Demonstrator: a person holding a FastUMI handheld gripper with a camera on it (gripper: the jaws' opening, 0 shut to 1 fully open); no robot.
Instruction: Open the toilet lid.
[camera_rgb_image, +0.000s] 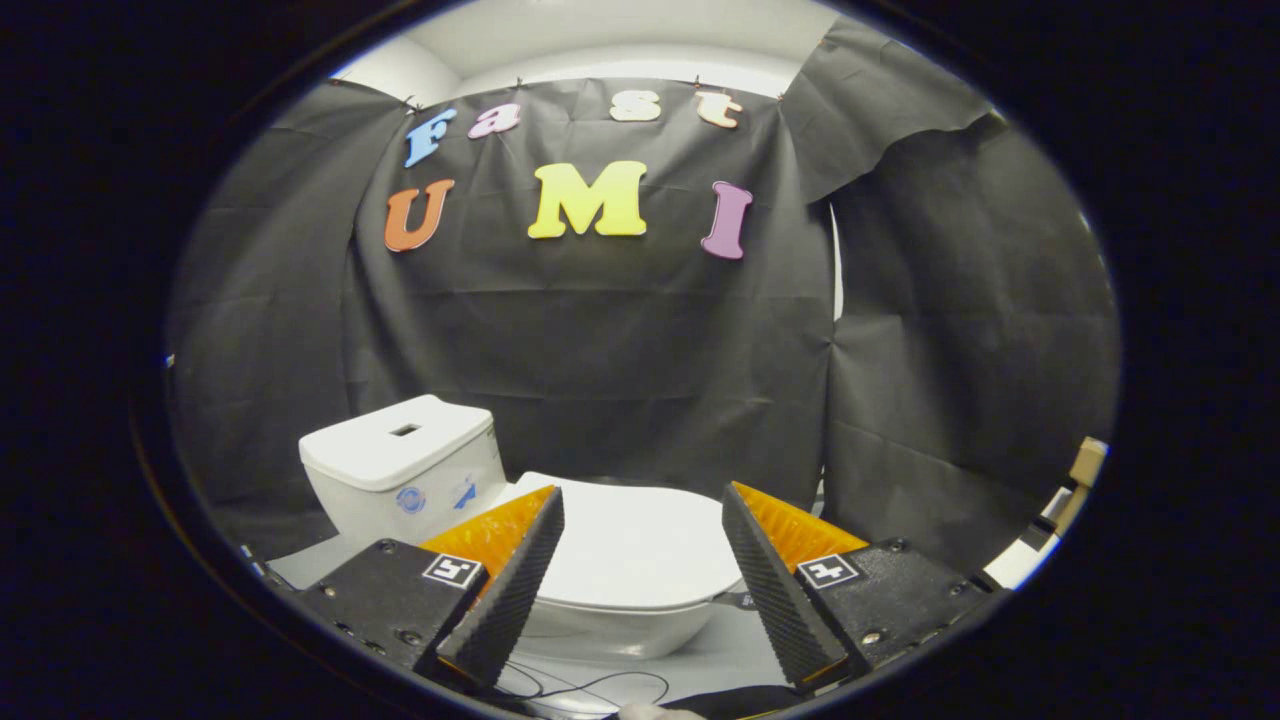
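Observation:
A white toilet stands just ahead of my fingers, turned sideways. Its lid (630, 545) lies flat and closed over the bowl (610, 632). The cistern (400, 470) rises beyond my left finger. My gripper (642, 500) is open, its two black ribbed fingers (515, 590) with orange backs spread wide on either side of the lid and slightly above it. Nothing is between them and they touch nothing.
Black cloth walls close the booth behind and to the right of the toilet. The floor (720, 655) under the bowl is pale grey, with a thin dark cable (590, 688) lying on it below my fingers. A cardboard-coloured object (1085, 462) sits at the far right.

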